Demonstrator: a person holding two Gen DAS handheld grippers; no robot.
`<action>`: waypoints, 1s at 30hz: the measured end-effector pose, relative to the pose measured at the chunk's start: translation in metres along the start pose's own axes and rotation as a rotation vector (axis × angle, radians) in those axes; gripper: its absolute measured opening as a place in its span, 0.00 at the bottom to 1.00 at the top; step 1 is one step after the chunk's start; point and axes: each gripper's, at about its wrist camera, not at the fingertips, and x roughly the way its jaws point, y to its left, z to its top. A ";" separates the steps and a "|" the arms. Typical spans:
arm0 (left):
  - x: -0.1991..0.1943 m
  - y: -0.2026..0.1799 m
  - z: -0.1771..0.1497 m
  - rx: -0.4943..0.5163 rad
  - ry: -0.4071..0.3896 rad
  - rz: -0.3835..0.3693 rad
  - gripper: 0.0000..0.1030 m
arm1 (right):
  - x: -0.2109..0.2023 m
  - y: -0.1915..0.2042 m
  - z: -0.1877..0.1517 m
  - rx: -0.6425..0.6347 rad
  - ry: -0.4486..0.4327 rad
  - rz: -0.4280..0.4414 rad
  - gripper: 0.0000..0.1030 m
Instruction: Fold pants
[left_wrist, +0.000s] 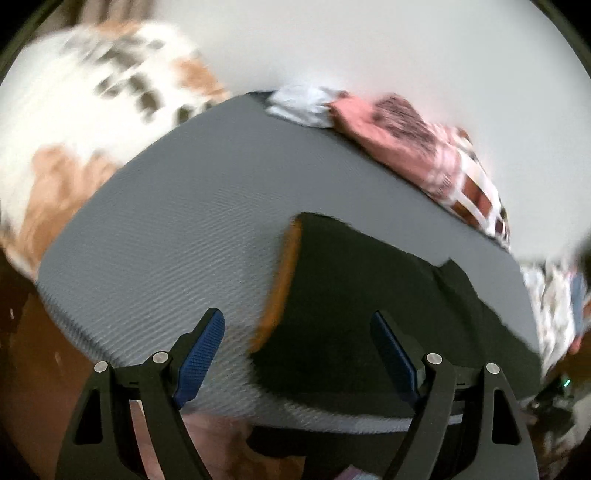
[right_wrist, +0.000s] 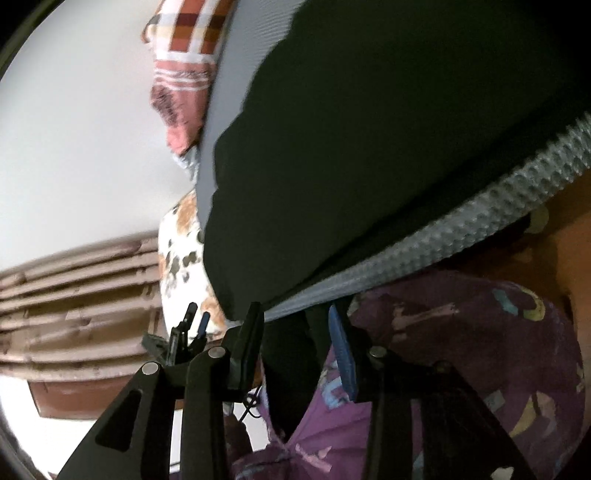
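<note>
I judge this an early fold: the dark pants (left_wrist: 369, 295) lie flat on the grey mat (left_wrist: 166, 221), near edge hanging over, so my wide-open left gripper (left_wrist: 297, 354) and right gripper (right_wrist: 295, 343), open around that overhang, must next pinch cloth.

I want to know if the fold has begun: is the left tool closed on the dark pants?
No: the left tool is open, its blue pads spread wide above the dark pants on the grey mattress.
</note>
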 end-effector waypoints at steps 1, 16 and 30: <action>-0.002 0.008 -0.001 -0.019 0.007 -0.002 0.79 | 0.000 0.003 0.000 -0.012 -0.004 0.000 0.39; -0.021 -0.028 -0.017 0.062 -0.064 0.052 0.79 | -0.054 -0.001 0.015 -0.064 -0.212 0.001 0.44; 0.085 -0.128 -0.039 0.349 0.161 0.055 0.79 | -0.319 -0.131 0.053 0.181 -0.882 -0.190 0.44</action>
